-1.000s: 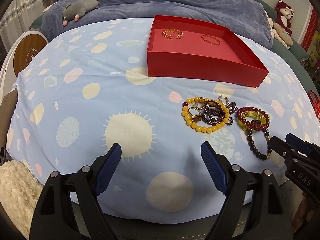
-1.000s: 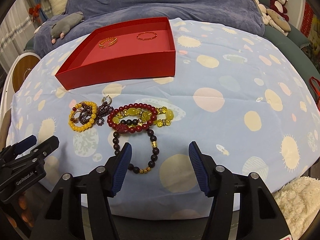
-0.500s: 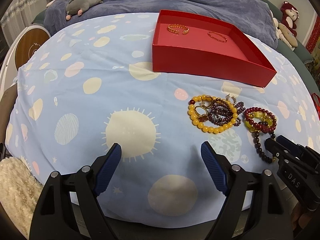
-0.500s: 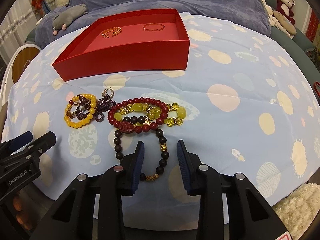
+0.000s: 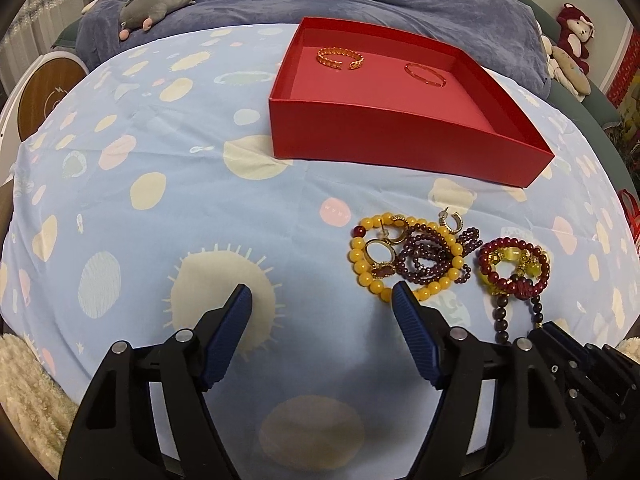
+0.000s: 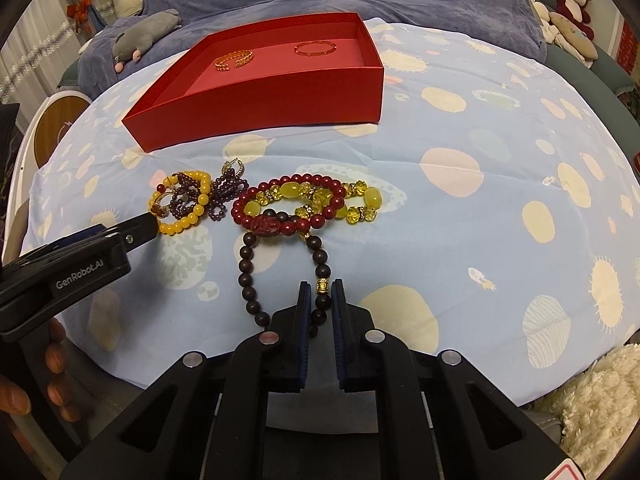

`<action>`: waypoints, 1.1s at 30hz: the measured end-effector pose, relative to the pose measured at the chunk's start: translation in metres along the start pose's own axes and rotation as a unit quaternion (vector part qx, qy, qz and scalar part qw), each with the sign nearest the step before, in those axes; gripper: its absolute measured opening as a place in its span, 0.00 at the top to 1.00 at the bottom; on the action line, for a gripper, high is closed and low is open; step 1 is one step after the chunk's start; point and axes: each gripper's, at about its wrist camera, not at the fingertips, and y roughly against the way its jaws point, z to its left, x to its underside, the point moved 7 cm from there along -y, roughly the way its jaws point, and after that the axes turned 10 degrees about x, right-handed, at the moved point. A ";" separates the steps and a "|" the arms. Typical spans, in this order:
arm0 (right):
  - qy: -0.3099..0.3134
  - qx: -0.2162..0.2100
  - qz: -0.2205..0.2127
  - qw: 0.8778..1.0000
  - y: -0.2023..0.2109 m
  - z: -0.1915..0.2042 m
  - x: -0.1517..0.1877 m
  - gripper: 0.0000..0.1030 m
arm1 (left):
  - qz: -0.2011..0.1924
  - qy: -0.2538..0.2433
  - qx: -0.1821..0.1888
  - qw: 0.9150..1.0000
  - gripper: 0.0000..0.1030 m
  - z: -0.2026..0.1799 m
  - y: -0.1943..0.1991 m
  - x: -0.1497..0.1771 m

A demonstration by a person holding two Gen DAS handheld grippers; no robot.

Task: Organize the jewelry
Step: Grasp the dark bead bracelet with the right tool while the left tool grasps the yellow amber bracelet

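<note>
The right gripper (image 6: 320,292) has its blue pads pressed together on the near strand of the dark bead bracelet (image 6: 246,268), gripping just below a small gold spacer bead; the rest of that bracelet lies on the blue spotted bedsheet (image 6: 460,120). The left gripper (image 5: 322,300) stands with its jaws apart and closing, nothing between them, its right finger tip touching or just short of the yellow bead bracelet (image 5: 360,268). That bracelet lies tangled with purple bead strands (image 5: 424,256) and gold earrings. A red bead bracelet (image 6: 280,216) and a yellow crystal bracelet (image 6: 360,200) lie overlapped just beside. Beyond them sits the red tray (image 5: 400,144), holding a gold chain bangle (image 5: 340,58) and a thin red bangle (image 5: 424,74), well apart.
</note>
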 end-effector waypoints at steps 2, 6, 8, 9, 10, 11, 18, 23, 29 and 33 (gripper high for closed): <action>0.000 0.000 -0.001 1.000 0.000 0.000 0.000 0.90 | -0.005 -0.010 -0.002 1.000 0.36 -0.004 -0.003 -0.003; -0.001 -0.001 -0.001 1.000 0.000 0.000 0.000 0.90 | -0.007 -0.009 0.000 1.000 0.37 -0.004 -0.006 -0.010; -0.002 -0.001 -0.002 1.000 0.000 0.000 0.000 0.90 | -0.009 0.006 0.024 1.000 0.39 -0.004 -0.005 -0.014; -0.003 -0.002 -0.003 1.000 -0.001 0.000 -0.001 0.90 | -0.011 0.007 0.030 0.999 0.38 -0.006 -0.004 -0.015; -0.004 -0.002 -0.003 1.000 -0.001 0.000 -0.001 0.90 | -0.011 0.004 0.027 1.000 0.38 -0.008 -0.004 -0.016; -0.004 -0.003 -0.003 1.000 -0.001 0.000 -0.001 0.89 | -0.009 -0.001 0.023 1.000 0.38 -0.010 -0.005 -0.016; -0.008 -0.006 -0.003 1.000 -0.001 0.000 -0.001 0.89 | -0.008 -0.016 0.005 1.000 0.40 -0.011 -0.008 -0.008; -0.009 -0.007 -0.003 1.000 -0.001 0.000 -0.001 0.89 | -0.011 -0.015 0.005 1.000 0.55 -0.003 -0.002 -0.004; -0.012 -0.006 -0.003 1.000 -0.001 -0.001 -0.002 0.89 | -0.010 -0.015 0.003 1.000 0.57 0.001 0.002 0.000; -0.012 -0.007 -0.003 1.000 -0.001 0.000 -0.001 0.89 | -0.012 -0.013 -0.005 1.000 0.57 0.000 -0.001 -0.004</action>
